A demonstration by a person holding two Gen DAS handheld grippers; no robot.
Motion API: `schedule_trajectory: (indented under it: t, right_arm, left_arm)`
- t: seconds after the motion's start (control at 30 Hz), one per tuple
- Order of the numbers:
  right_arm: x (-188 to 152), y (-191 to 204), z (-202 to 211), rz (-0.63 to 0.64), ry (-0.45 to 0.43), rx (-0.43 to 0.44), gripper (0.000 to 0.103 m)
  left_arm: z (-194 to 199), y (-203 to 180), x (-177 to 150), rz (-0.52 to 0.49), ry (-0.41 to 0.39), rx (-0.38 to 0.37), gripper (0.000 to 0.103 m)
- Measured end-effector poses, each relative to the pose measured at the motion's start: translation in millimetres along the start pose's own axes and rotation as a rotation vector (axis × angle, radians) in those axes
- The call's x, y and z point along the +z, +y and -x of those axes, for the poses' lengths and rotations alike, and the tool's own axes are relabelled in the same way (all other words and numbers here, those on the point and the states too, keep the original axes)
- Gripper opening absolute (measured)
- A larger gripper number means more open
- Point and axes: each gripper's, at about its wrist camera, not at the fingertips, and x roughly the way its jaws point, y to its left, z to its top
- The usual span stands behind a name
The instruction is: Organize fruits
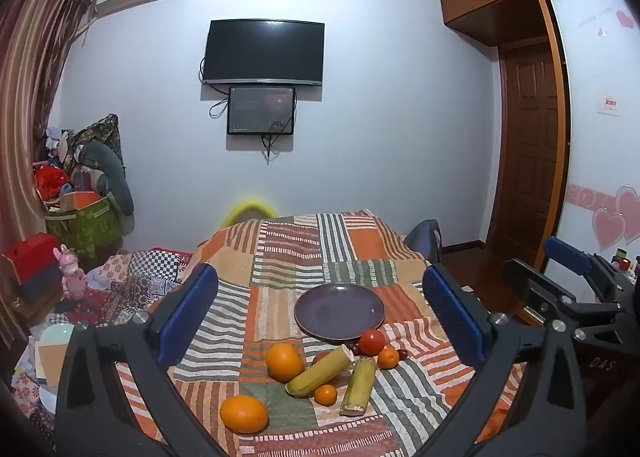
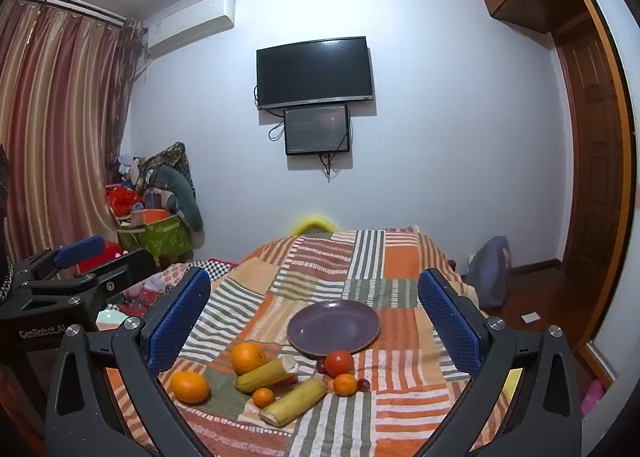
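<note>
An empty purple plate lies on a striped patchwork cloth. In front of it lie two big oranges, two small tangerines, a red tomato, two yellow-green cane pieces and some dark grapes. My left gripper hangs open above the fruit, holding nothing. My right gripper is open too, beside it; its blue finger shows at the right of the left wrist view.
A television and a smaller screen hang on the far wall. Bags and toys pile up in the left corner beside curtains. A brown door and wardrobe stand on the right.
</note>
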Motion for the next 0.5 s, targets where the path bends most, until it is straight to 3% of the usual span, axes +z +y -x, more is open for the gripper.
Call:
schedule_trajectory:
  t: [0.5]
  right_arm:
    - [0,-1,1,0.004,0.009,-0.006,0.103]
  left_arm:
    - [1,-4,7,-0.007,0.004,-0.006,0.103]
